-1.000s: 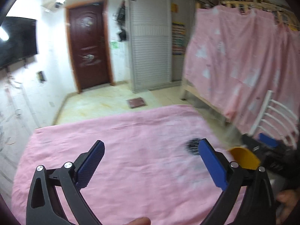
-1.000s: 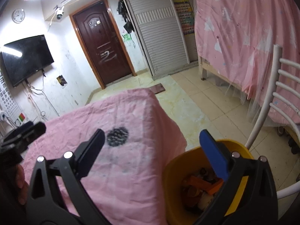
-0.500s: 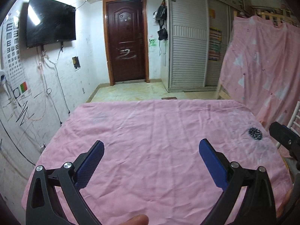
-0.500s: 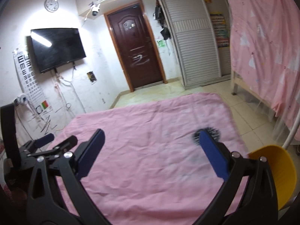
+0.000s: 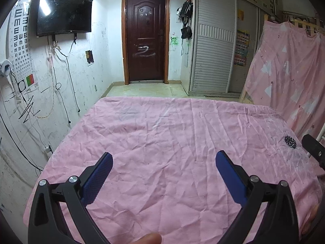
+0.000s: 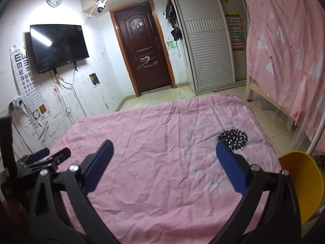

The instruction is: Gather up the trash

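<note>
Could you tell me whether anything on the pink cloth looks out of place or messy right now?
Only a black spiky blotch near the cloth's right edge stands out; whether stain or print, I cannot tell. The cloth is wrinkled, with no trash on it. Both grippers, left and right, are open and empty.

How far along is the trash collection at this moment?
It looks nearly done: no loose trash shows on the pink cloth; the black spiky patch looks printed on it. Nothing is in hand: the left gripper and right gripper are open and empty. The yellow bin stands at the table's right edge, its contents hidden.
</note>
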